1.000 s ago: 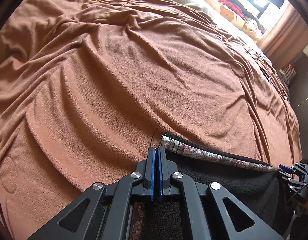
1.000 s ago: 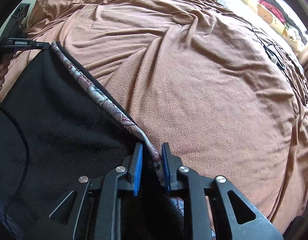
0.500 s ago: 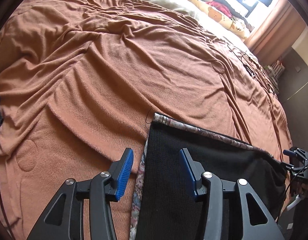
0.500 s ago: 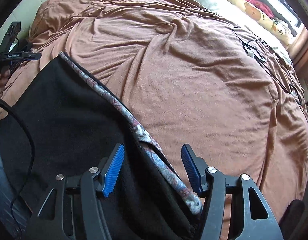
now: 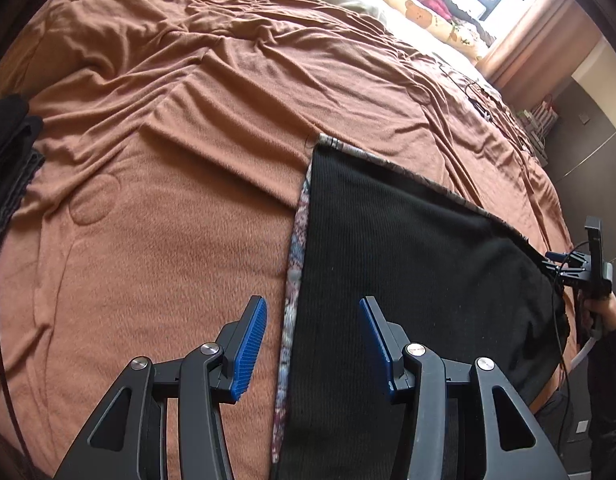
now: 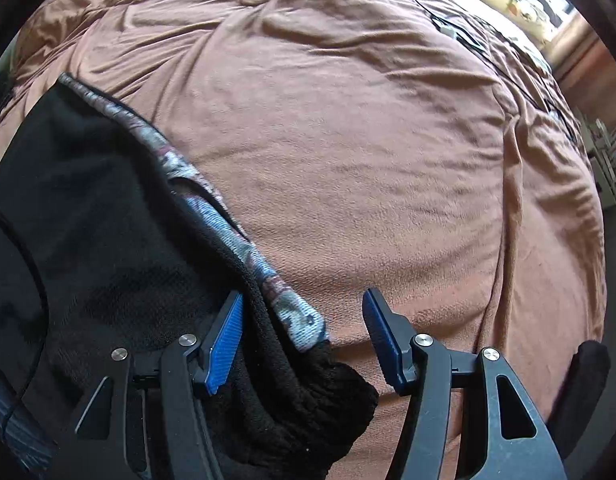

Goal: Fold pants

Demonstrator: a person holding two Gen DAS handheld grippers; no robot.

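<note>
The black pants (image 5: 408, 264) lay flat on the brown blanket (image 5: 168, 200). The left gripper (image 5: 312, 344) and right gripper (image 6: 304, 340) both stood open, holding nothing.

Left gripper (image 5: 312, 344): two black moulded linkage arms with triangular cut-outs, each arm fixed by two round silver screw heads; fingers tipped with ribbed blue pads (image 5: 248, 350). Right gripper (image 6: 302, 342): same build, black arms, triangular cut-outs, silver screws, ribbed blue pads (image 6: 226, 344). In the left wrist view the right gripper shows again at the far right edge as a small black frame with blue tips, a black upright block mounted above it and thin black cables (image 5: 564, 364) running down from it. The hand (image 5: 606, 312) behind it wears a dark sleeve (image 5: 610, 380); a pale tube-like part curves beneath, too small to identify.
</note>
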